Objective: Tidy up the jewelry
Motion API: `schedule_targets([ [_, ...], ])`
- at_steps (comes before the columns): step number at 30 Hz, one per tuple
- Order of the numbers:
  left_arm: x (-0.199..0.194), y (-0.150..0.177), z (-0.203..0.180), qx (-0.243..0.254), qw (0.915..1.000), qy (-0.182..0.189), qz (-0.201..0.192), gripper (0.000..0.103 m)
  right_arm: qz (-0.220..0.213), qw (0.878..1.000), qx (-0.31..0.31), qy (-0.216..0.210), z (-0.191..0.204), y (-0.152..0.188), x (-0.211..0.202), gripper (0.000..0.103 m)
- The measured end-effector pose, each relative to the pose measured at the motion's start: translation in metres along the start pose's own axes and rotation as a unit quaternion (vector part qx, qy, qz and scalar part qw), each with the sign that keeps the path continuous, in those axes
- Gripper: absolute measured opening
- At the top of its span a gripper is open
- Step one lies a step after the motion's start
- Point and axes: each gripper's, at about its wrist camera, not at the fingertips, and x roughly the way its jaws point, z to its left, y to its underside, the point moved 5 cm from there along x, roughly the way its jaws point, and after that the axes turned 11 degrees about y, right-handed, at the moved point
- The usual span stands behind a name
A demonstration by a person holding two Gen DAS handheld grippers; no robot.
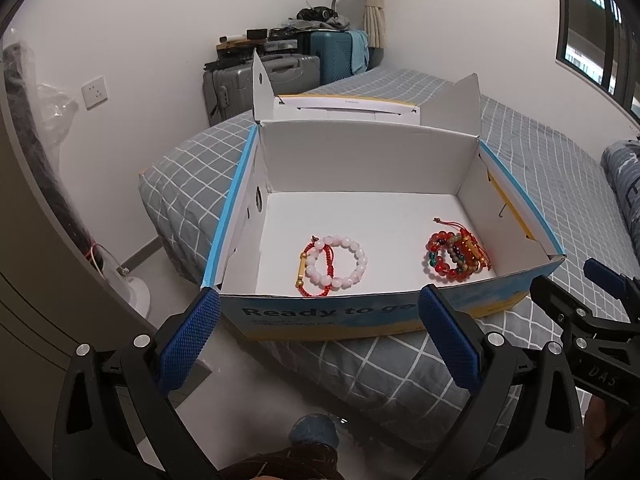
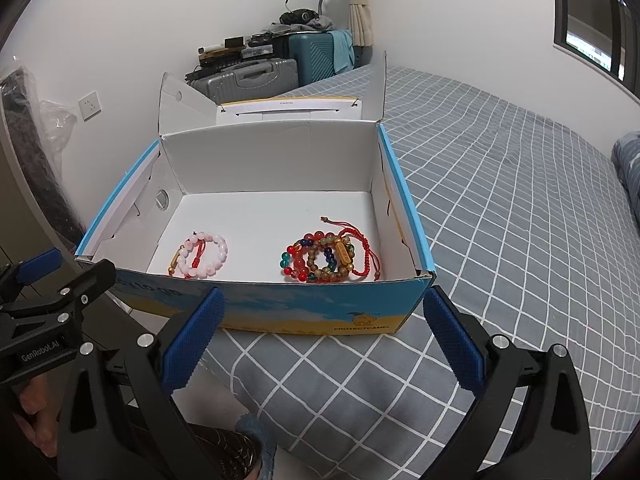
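Bracelets: two groups lie on the white floor of the box (image 1: 472,306), both ahead of the grippers, past the box's near wall.
Pink bracelet (image 1: 338,257): pale beads, straight ahead of the left gripper, lying across a red cord bracelet (image 1: 316,270) that carries a gold tube; the two touch.
Bead stack (image 2: 320,258): red, brown and mixed-colour bead bracelets piled together with a red cord bracelet and a gold charm, straight ahead of the right gripper and close to the box's near wall.
Gap: the two groups are well apart, with bare box floor between them.
Box: cardboard, blue and yellow outside, flaps standing up at the far side; it rests on the bed (image 2: 500,208) near the bed's corner, just beyond both grippers' fingertips.
Left gripper (image 1: 320,338): released, jaws spread wide, nothing between them; it hangs outside the box in front of the near wall.
Right gripper (image 2: 324,338): released likewise, jaws wide and empty, outside the same wall.
Suitcases (image 2: 248,76): grey and teal, far beyond the box against the wall.
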Motion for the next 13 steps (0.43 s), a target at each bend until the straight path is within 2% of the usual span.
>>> schedule_targets([
  [13,-0.0001,0.0005,-0.0023,0.000,1.0000,0.006,0.000,0.097,0.002,1.000,0.000,0.000,-0.0010,0.0009,0.0026,0.095],
])
